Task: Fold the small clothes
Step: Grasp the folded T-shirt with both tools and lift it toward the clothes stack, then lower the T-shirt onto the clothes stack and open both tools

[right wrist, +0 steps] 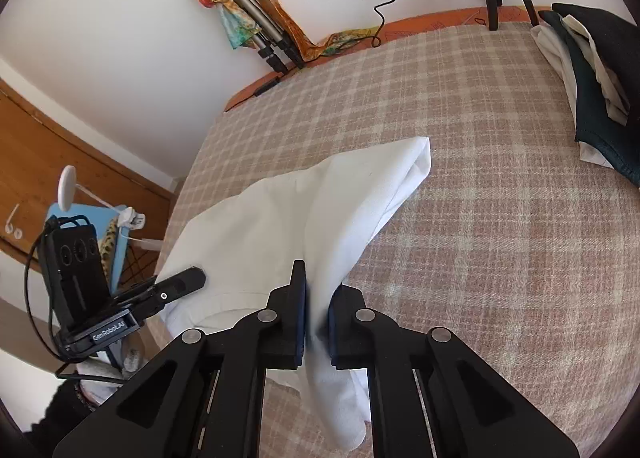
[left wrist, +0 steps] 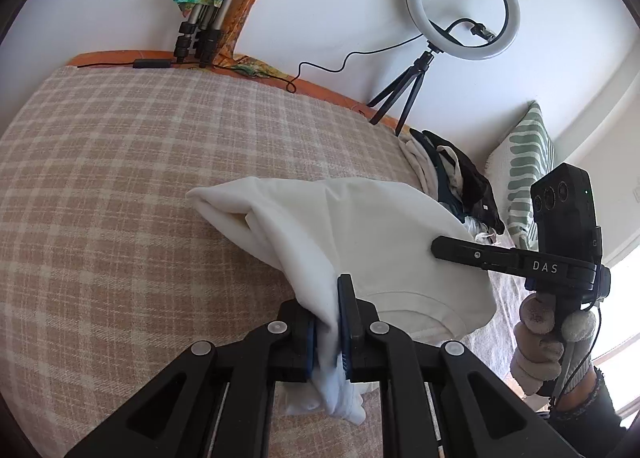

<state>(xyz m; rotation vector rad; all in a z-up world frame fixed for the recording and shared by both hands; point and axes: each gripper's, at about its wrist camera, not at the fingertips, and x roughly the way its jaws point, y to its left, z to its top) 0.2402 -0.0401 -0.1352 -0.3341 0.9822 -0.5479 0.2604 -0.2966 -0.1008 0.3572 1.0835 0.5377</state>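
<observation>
A white garment (left wrist: 360, 234) hangs in a fold between both grippers above the checked bedcover (left wrist: 120, 177). My left gripper (left wrist: 334, 310) is shut on one bunched edge of it, with cloth trailing down between the fingers. My right gripper (right wrist: 318, 310) is shut on the opposite edge of the same white garment (right wrist: 312, 201). The far folded corner rests on the bedcover (right wrist: 500, 217). The right gripper also shows in the left wrist view (left wrist: 440, 248), its tip over the garment. The left gripper shows in the right wrist view (right wrist: 192, 280).
A pile of dark and white clothes (left wrist: 452, 173) lies at the bed's far right, also in the right wrist view (right wrist: 592, 89). A ring light on a tripod (left wrist: 460, 5) and a folded tripod with a scarf (left wrist: 204, 17) stand by the wall. A striped pillow (left wrist: 528, 165) lies beside the pile.
</observation>
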